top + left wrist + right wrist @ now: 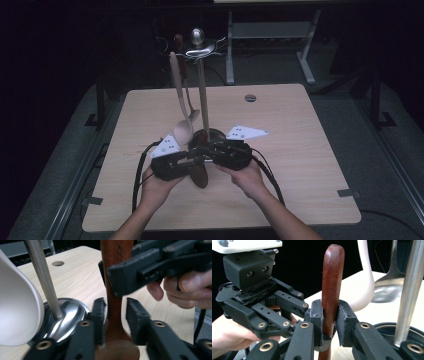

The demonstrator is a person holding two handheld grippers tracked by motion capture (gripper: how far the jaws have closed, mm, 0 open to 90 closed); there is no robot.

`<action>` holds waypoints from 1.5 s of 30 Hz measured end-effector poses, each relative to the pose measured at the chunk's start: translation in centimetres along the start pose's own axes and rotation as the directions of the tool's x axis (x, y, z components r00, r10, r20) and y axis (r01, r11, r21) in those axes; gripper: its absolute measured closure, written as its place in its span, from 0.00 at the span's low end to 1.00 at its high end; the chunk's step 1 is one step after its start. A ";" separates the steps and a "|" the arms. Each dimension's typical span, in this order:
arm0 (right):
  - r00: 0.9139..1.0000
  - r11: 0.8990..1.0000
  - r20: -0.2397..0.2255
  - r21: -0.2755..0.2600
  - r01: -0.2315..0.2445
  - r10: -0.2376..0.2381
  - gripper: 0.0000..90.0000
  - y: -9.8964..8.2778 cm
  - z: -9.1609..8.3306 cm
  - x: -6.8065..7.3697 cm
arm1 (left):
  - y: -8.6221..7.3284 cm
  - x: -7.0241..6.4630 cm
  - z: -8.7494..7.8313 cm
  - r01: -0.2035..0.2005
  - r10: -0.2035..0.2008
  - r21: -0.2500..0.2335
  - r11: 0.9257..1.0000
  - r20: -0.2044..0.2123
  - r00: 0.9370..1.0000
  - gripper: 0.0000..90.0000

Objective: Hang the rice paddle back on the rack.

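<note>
While both grippers met over the near middle of the table (300, 150), the dark wooden spoon (332, 285) stood upright between them, just in front of the utensil stand's shiny round base (67, 315); the right gripper (329, 320) was clamped on its handle, pads pressed to both sides of the shaft; the left gripper (113, 315) had its jaws set around the lower handle, one pad touching or nearly so, the other standing clear of the wood, so it read as loose rather than gripping. By its look the spoon was stiff, light hardwood with a smooth, polished finish, likely to slip or pivot in a pinch near one end; the straight shaft, where the right jaws already sat, seemed the soundest hold, and the broader bowl end (199, 175) hung low toward the person. Room was tight on the far side: the stand's metal pole (42, 277) rose just beside the spoon, the pale spoon (181, 112) hung near the left gripper, and a metal spoon (389, 287) hung behind; the near table and both flanks lay open, well away from the edges, so I judged drawing the spoon toward the person the safest path.
</note>
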State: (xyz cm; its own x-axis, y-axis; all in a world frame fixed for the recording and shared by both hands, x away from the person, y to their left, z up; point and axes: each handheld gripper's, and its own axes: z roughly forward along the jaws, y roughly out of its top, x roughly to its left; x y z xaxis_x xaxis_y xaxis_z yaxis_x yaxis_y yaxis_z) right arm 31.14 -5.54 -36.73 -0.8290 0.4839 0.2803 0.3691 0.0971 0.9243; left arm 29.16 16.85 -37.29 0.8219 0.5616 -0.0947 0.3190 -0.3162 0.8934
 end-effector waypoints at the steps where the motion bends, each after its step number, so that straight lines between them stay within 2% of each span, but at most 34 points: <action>1: 1.000 1.000 0.000 0.002 -0.001 0.001 0.86 0.0 0.0 -0.1 | -0.2 0.0 0.0 0.002 -0.002 0.009 1.000 0.006 1.000 0.71; 5: 1.000 1.000 0.002 0.006 0.000 0.000 0.86 -0.2 -0.2 -0.4 | -0.6 0.3 -0.2 0.011 -0.011 0.028 1.000 0.022 1.000 0.62; 9: 1.000 1.000 0.011 0.016 0.009 -0.010 0.86 -0.2 -0.6 -0.8 | -1.4 0.5 -0.7 0.014 -0.018 0.076 0.997 0.052 0.998 0.53; 12: 1.000 1.000 0.006 0.015 0.020 -0.020 0.86 -0.2 -0.9 -0.9 | -1.9 0.7 -1.0 0.006 -0.012 0.112 0.994 0.059 0.998 0.48; 15: 1.000 1.000 -0.014 0.015 0.027 -0.026 0.86 0.0 -1.1 -1.0 | -2.4 0.9 -1.2 -0.001 -0.009 0.139 0.990 0.073 0.997 0.44; 18: 0.998 0.998 -0.033 0.021 0.062 -0.062 0.86 0.3 -1.3 -1.0 | -3.4 1.3 -1.7 0.005 -0.017 0.165 0.986 0.074 0.997 0.41; 20: 0.996 0.996 -0.047 0.029 0.078 -0.077 0.86 0.6 -1.4 -1.0 | -3.8 1.6 -2.0 -0.014 0.001 0.184 0.983 0.067 0.998 0.39; 25: 0.993 0.995 -0.073 0.041 0.095 -0.092 0.86 1.3 -1.6 -1.2 | -4.7 2.1 -2.5 0.002 -0.017 0.209 0.978 0.069 0.997 0.33; 26: 0.990 0.993 -0.089 0.044 0.110 -0.106 0.86 1.7 -1.8 -1.4 | -4.9 2.3 -2.7 0.001 -0.017 0.220 0.975 0.072 0.997 0.31; 30: 0.987 0.992 -0.118 0.053 0.116 -0.109 0.86 2.6 -2.0 -1.6 | -5.5 2.4 -3.0 0.015 -0.033 0.234 0.972 0.072 0.997 0.27; 34: 0.980 0.988 -0.145 0.059 0.143 -0.133 0.86 3.7 -2.4 -1.5 | -6.0 2.6 -3.2 0.012 -0.029 0.258 0.966 0.063 0.998 0.22; 36: 0.977 0.985 -0.154 0.063 0.160 -0.148 0.86 4.2 -2.5 -1.5 | -6.4 2.9 -3.3 0.024 -0.042 0.275 0.961 0.063 0.997 0.20; 39: 0.971 0.984 -0.184 0.055 0.168 -0.155 0.86 5.3 -2.8 -1.4 | -6.8 3.1 -3.3 0.023 -0.042 0.296 0.955 0.058 0.997 0.19; 42: 0.961 0.981 -0.214 0.037 0.189 -0.177 0.86 6.5 -2.9 -1.1 | -7.0 3.1 -3.4 0.021 -0.039 0.311 0.950 0.054 0.998 0.18; 45: 0.954 0.978 -0.225 0.023 0.208 -0.197 0.86 7.9 -2.9 -0.7 | -7.5 3.2 -3.7 0.019 -0.037 0.313 0.949 0.051 0.998 0.18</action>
State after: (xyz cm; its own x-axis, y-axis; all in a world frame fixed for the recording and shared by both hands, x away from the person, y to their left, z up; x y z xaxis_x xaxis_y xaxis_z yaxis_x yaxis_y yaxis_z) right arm 33.43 -7.64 -28.84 -0.9585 0.2464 0.1432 0.1982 0.2151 0.9563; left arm 27.64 23.85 -42.62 0.8328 0.5329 -0.1498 0.4661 -0.5292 0.7090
